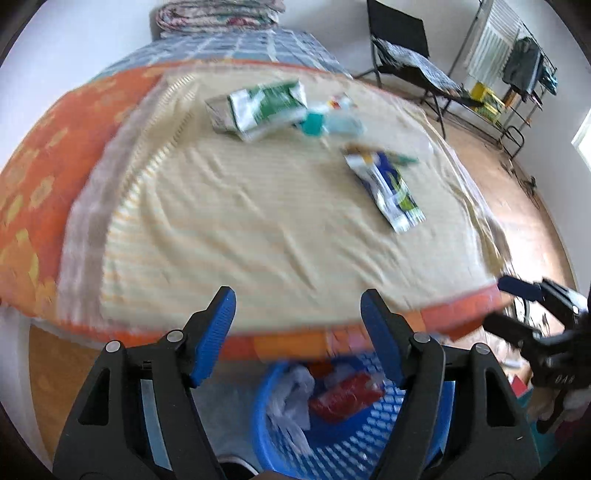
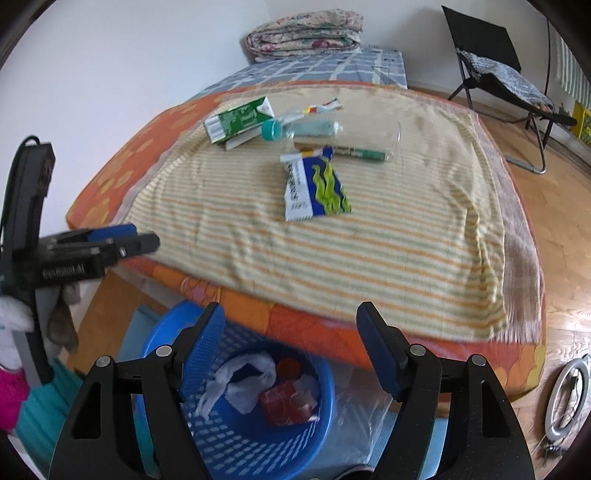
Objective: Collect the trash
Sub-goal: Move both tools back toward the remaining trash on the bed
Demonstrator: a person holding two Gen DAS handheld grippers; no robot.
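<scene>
Trash lies on the striped cloth [image 2: 369, 240] of a bed: a green and white carton [image 2: 240, 120] [image 1: 266, 107], a clear bottle with a teal cap [image 2: 314, 129] [image 1: 314, 123], a green pen [image 2: 354, 151], and a blue and white wrapper [image 2: 316, 184] [image 1: 388, 188]. A blue mesh basket [image 2: 251, 439] [image 1: 354, 443] on the floor at the bed's near edge holds crumpled white plastic and red packaging. My left gripper [image 1: 299, 332] and right gripper [image 2: 290, 343] are both open and empty, above the basket. Each also shows in the other's view, the left [image 2: 122, 240] and the right [image 1: 524, 291].
A folded quilt [image 2: 306, 33] lies at the bed's far end. A black folding chair [image 2: 498, 74] stands on the wood floor at the right. A ring light [image 2: 569, 398] lies on the floor at the lower right. A drying rack [image 1: 517, 66] is beyond.
</scene>
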